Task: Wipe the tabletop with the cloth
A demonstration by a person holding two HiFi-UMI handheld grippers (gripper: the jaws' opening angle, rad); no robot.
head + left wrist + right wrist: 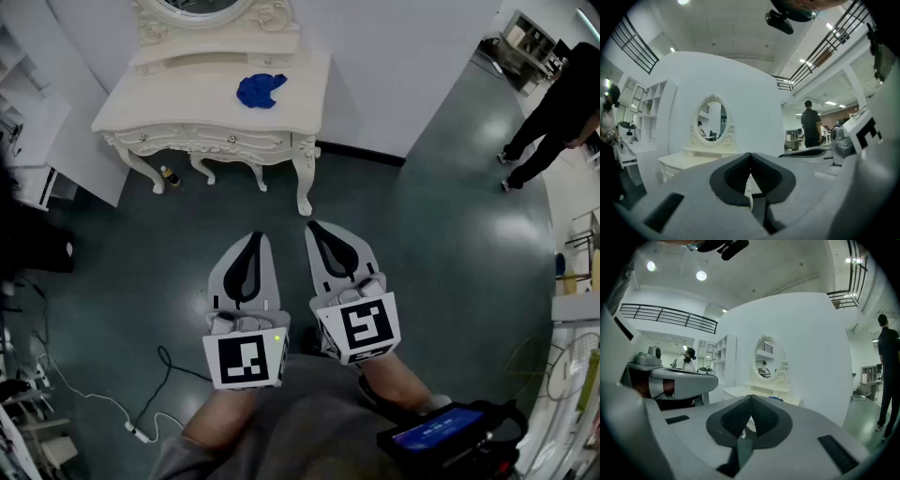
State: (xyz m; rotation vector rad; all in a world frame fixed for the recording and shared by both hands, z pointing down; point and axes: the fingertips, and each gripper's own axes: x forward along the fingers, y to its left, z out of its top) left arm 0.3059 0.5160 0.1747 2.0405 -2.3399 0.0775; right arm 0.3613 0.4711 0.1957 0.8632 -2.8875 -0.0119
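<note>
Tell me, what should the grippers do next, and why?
Probably walk closer to the white table and open one gripper. The blue cloth lies untouched on it, far ahead of the left gripper and right gripper, both shut and empty.

No legible text, numbers or signs anywhere, device screen lit blue, print unreadable
</note>
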